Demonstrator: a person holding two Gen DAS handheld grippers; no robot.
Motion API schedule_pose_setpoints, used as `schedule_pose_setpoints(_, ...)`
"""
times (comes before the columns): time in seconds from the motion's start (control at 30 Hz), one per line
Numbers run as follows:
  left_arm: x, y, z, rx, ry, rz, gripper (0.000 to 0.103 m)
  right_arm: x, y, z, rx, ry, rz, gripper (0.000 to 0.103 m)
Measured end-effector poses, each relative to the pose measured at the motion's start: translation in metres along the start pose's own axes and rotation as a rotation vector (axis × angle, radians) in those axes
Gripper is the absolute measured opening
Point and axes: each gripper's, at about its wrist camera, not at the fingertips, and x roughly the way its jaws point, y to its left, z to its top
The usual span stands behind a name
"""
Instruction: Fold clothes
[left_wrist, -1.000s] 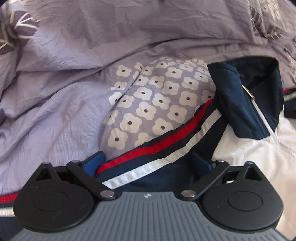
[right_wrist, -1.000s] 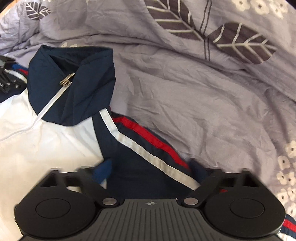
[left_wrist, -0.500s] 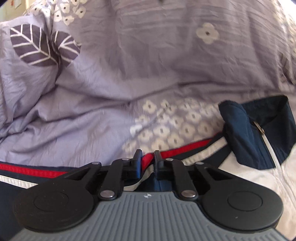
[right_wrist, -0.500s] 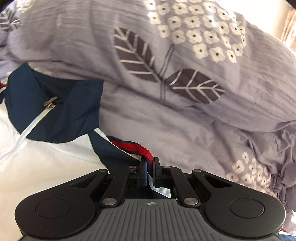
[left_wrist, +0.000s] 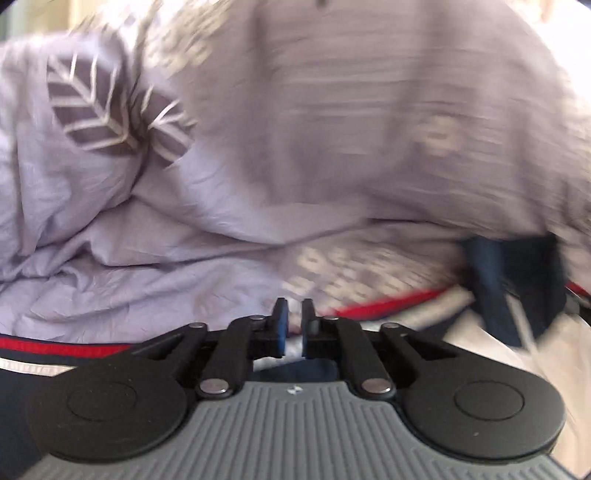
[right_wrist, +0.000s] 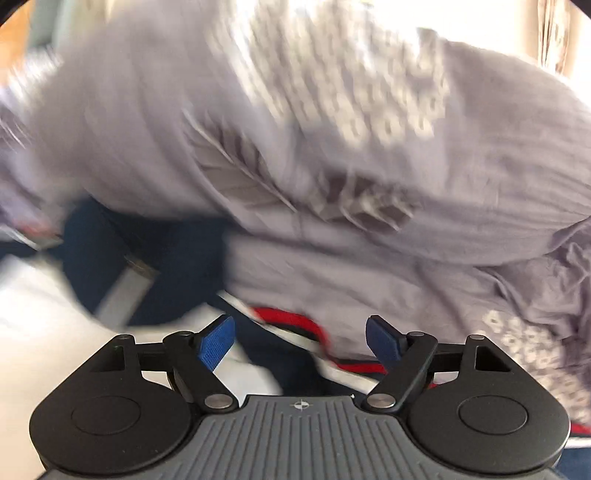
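Left wrist view: left gripper (left_wrist: 291, 325) has its jaws nearly together, only a thin slit between the blue pads (left_wrist: 281, 326). Pale fabric shows through the slit, right at the jacket (left_wrist: 388, 308) edge. Can't tell whether the cloth is actually pinched; blur hides the contact.

The jacket runs across the lower half of that frame. Its red stripe (left_wrist: 55, 347) sits at lower left and picks up again right of the fingers, with a white band under it. Navy collar (left_wrist: 517, 280) is at mid right and heavily smeared; white body panel sits at lower right.

Right wrist view: right gripper (right_wrist: 301, 341) is spread wide, with both blue pads (right_wrist: 218, 343) angled outward and nothing between them. The jacket shoulder lies directly ahead, in the gap. Red and white striping (right_wrist: 295, 325) crosses lower centre, with navy around it. The collar is at mid left with a pale zipper line (right_wrist: 122, 291) down it. The white panel fills lower left.

Behind the jacket in both views: a rumpled lilac duvet (right_wrist: 369, 258) with dark leaf prints and small white flowers. It fills the upper frame and bunches at the right edge. The leaf print (left_wrist: 99, 114) at upper left of the left view is fairly sharp.
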Motion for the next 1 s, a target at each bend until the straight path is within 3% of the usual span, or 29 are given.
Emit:
schedule_pose_setpoints(0.03,-0.009,-0.006,-0.007,0.021,0.009,-0.033,0.028,-0.014,0.007,-0.003,-0.003,-0.008,0.066,0.078)
schedule_pose_setpoints(0.13,-0.024,-0.028,-0.035,0.098,0.063,-0.117,0.033,-0.050,0.044,-0.023,-0.068,-0.010,0.264,0.078)
schedule_pose_setpoints(0.17,-0.025,-0.035,-0.048,0.126,0.091,-0.122,0.040,-0.058,0.056,-0.033,-0.102,0.005,0.315,0.078)
schedule_pose_setpoints(0.23,-0.023,-0.043,-0.074,0.188,0.136,-0.094,0.041,-0.068,0.077,-0.060,-0.178,0.086,0.394,0.078)
schedule_pose_setpoints(0.3,-0.020,-0.042,-0.099,0.264,0.149,-0.031,0.043,-0.075,0.077,-0.093,-0.236,0.190,0.406,0.078)
schedule_pose_setpoints(0.37,-0.027,-0.032,-0.106,0.294,0.135,0.015,0.046,-0.088,0.051,-0.114,-0.185,0.211,0.401,0.079)
schedule_pose_setpoints(0.43,-0.036,-0.019,-0.101,0.259,0.155,0.062,0.046,-0.098,0.017,-0.113,-0.080,0.270,0.375,0.079)
schedule_pose_setpoints(0.5,-0.048,-0.010,-0.096,0.214,0.172,0.092,0.046,-0.109,0.000,-0.107,-0.096,0.302,0.294,0.078)
schedule_pose_setpoints(0.6,-0.075,-0.012,-0.098,0.181,0.181,0.083,0.045,-0.133,0.002,-0.095,-0.126,0.286,0.246,0.078)
schedule_pose_setpoints(0.67,-0.093,-0.020,-0.102,0.175,0.184,0.068,0.048,-0.147,0.013,-0.084,-0.109,0.256,0.263,0.078)
schedule_pose_setpoints(0.77,-0.115,-0.037,-0.116,0.192,0.208,0.046,0.051,-0.157,0.051,-0.081,-0.141,0.293,0.326,0.079)
schedule_pose_setpoints(0.9,-0.139,-0.050,-0.155,0.211,0.322,-0.021,0.052,-0.190,0.074,-0.118,-0.276,0.403,0.358,0.080)
schedule_pose_setpoints(1.0,-0.165,-0.045,-0.197,0.265,0.371,-0.020,0.057,-0.218,0.088,-0.150,-0.385,0.489,0.374,0.081)
